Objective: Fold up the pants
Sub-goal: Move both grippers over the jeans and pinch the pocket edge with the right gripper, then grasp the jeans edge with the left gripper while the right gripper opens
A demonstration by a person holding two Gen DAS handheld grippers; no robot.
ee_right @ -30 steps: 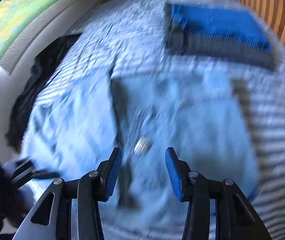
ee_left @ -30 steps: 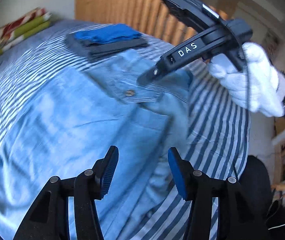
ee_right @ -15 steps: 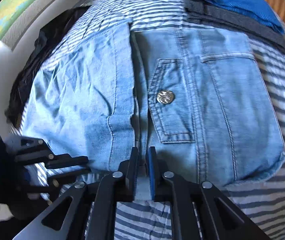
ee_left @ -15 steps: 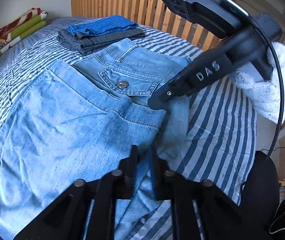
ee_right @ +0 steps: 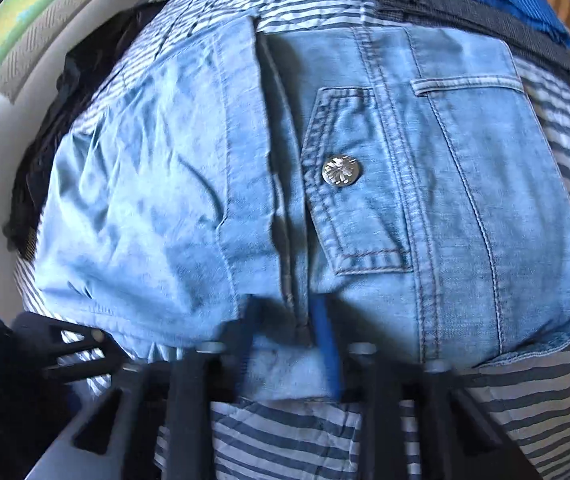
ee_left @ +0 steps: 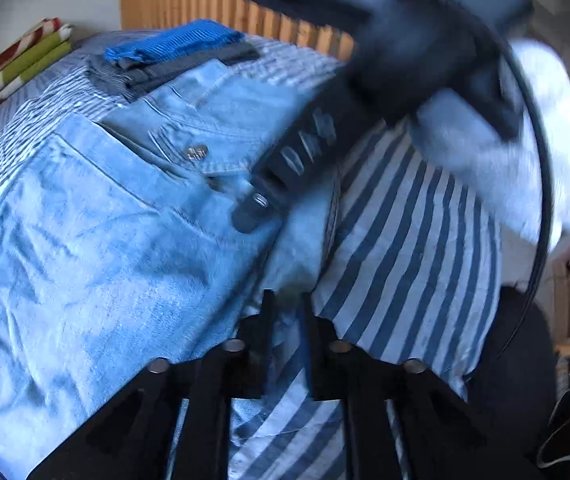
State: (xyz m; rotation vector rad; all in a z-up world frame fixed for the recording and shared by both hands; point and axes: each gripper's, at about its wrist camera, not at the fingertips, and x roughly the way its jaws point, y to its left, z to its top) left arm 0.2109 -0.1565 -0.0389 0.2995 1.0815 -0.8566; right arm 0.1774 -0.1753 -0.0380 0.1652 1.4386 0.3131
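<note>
Light blue denim pants (ee_left: 105, 240) lie on the striped bed, back pocket and metal button (ee_right: 341, 171) facing up. In the left wrist view my left gripper (ee_left: 289, 308) pinches the near edge of the pants. Its jaws are opening slightly, and denim still fills the gap between them. In the right wrist view my right gripper (ee_right: 285, 320) is shut on the pants (ee_right: 445, 180) at the near hem, just below the centre seam. The right gripper (ee_left: 253, 208), held by a white-gloved hand (ee_left: 545, 152), shows blurred above the pants. The left gripper (ee_right: 73, 344) appears at lower left.
A folded stack, blue cloth (ee_left: 173, 44) on grey (ee_left: 189, 68), sits beyond the pants by the wooden slatted headboard (ee_left: 213, 12). The striped sheet (ee_left: 405, 240) covers the bed. A black garment (ee_right: 45, 140) lies at the bed's left side. Red and green rolls (ee_left: 17, 64) rest far left.
Both grippers went from open above the pants to closed on the near denim edge. Since then the right gripper has shifted closer across the left view, and the fabric has bunched up.
</note>
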